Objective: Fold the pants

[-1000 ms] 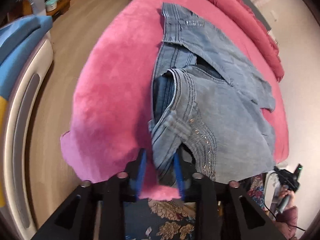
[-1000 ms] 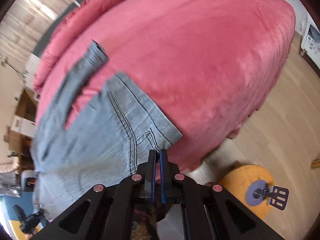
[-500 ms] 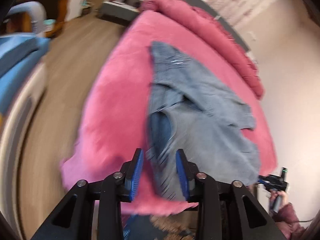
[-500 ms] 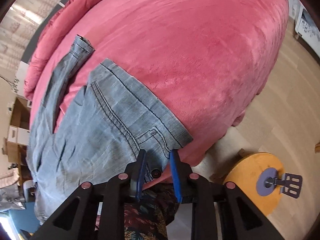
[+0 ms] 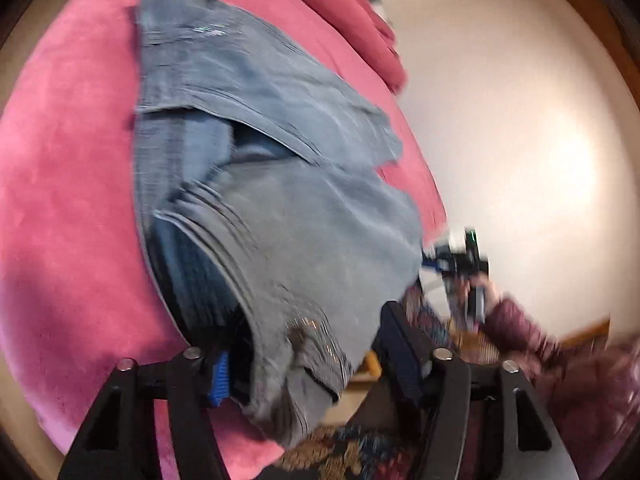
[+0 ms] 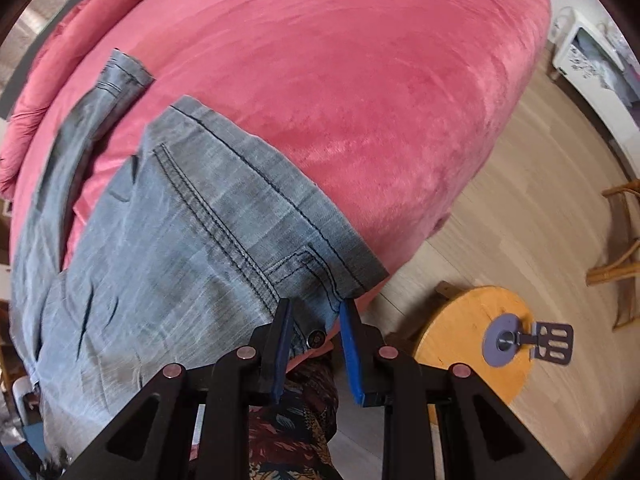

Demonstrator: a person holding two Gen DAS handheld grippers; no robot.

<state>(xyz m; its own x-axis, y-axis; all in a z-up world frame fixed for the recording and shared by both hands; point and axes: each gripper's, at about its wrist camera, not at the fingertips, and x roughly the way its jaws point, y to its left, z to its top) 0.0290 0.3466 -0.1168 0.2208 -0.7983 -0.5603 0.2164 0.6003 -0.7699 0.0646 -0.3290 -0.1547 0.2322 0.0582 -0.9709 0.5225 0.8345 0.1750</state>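
Though the left view is blurred, the jeans [image 5: 272,184] lie on the pink bed [image 5: 72,200], waist at 6 o'clock between the left gripper's [image 5: 308,368] wide-apart jaws, gripping nothing. In the right view, the right gripper [image 6: 316,344] also stands parted around the waistband button. Folding looks barely begun; legs lie loosely crossed.

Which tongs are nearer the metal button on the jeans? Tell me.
Right. The right tongs stand open with the button between their fingers; the left tongs straddle another edge of the jeans, where no button shows.
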